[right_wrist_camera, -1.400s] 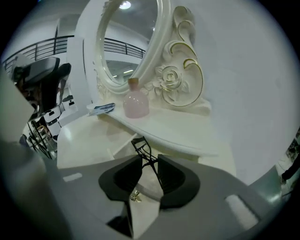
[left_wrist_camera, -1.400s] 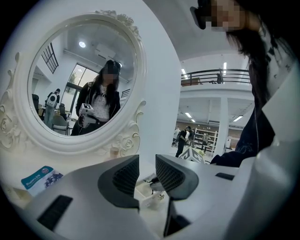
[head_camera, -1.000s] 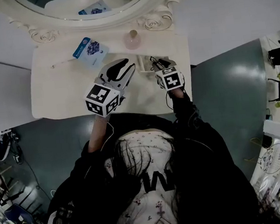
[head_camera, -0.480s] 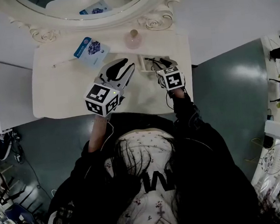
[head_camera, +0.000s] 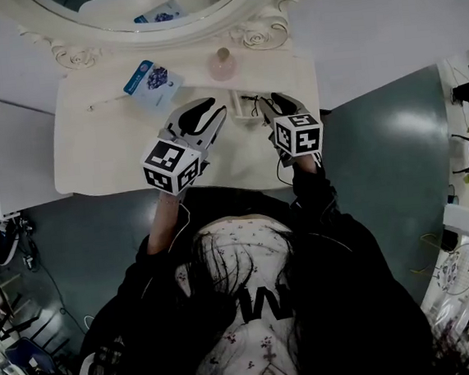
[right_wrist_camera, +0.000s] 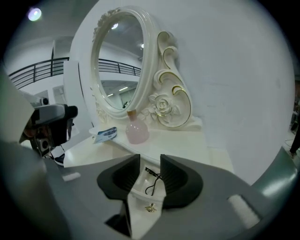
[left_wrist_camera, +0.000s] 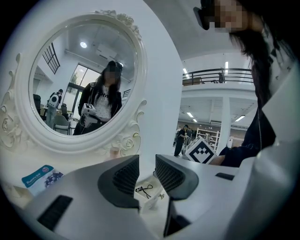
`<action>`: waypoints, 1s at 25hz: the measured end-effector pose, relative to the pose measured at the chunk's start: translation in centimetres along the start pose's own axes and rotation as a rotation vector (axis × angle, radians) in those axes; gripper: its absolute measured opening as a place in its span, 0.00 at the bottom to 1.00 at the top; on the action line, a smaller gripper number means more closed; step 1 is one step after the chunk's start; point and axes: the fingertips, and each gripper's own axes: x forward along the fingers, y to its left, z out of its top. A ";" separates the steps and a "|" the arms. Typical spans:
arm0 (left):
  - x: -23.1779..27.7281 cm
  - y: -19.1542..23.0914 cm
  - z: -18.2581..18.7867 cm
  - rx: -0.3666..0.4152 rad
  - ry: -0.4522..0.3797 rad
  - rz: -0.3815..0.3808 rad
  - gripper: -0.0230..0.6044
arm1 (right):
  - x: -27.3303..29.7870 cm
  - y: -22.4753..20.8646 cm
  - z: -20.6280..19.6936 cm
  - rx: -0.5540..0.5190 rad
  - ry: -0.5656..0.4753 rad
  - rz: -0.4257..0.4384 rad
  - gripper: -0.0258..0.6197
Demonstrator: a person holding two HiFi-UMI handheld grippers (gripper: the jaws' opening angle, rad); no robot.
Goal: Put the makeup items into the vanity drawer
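Since a second ago, logged right hand-held gripper (head_camera: 278, 100) as lifted and rolled, with its marker cube nearer right edge of worktop (head_camera: 107, 153). Logged left hand-held gripper (head_camera: 211, 111) in same spot, mid-worktop, pointing toward mirror (head_camera: 162, 34).

Read right jaws as just having been opening. Found them wide apart in right gripper view (right_wrist_camera: 150, 164), gripping nothing, hanging over open drawer (right_wrist_camera: 146, 219) without touching it. Saw gold knob (right_wrist_camera: 151, 207) on drawer front through the gap.

Read left jaws in left gripper view (left_wrist_camera: 147, 168) as parted by a narrow gap, pads facing, nothing between. Saw only drawer interior beyond them.

Found black eyelash curler (right_wrist_camera: 151, 180) flat on drawer floor. Marked its long axis front-to-back along drawer, slightly slanted, looped part toward knob end and cross-piece toward mirror side. Saw same curler (left_wrist_camera: 144, 190) in left gripper view, small and low. In head view, saw it partly covered by right hand-held gripper.

Noted pink bottle (head_camera: 223, 66) upright at back of worktop just below mirror frame, well apart from drawer. Noted blue sachet (head_camera: 150, 82) flat to its left, near back edge. Caught person's reflection in mirror glass in left gripper view.
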 end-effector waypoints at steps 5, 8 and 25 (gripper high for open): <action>-0.2 -0.9 -0.2 0.003 0.001 0.016 0.21 | -2.5 1.1 1.5 0.011 -0.071 0.047 0.26; -0.2 -2.0 -0.3 0.006 0.002 0.024 0.21 | -4.2 2.2 2.1 0.012 -0.103 0.088 0.26; -0.3 -12.8 -2.4 -0.010 -0.022 0.130 0.21 | -14.0 4.4 -1.6 -0.042 -0.132 0.297 0.23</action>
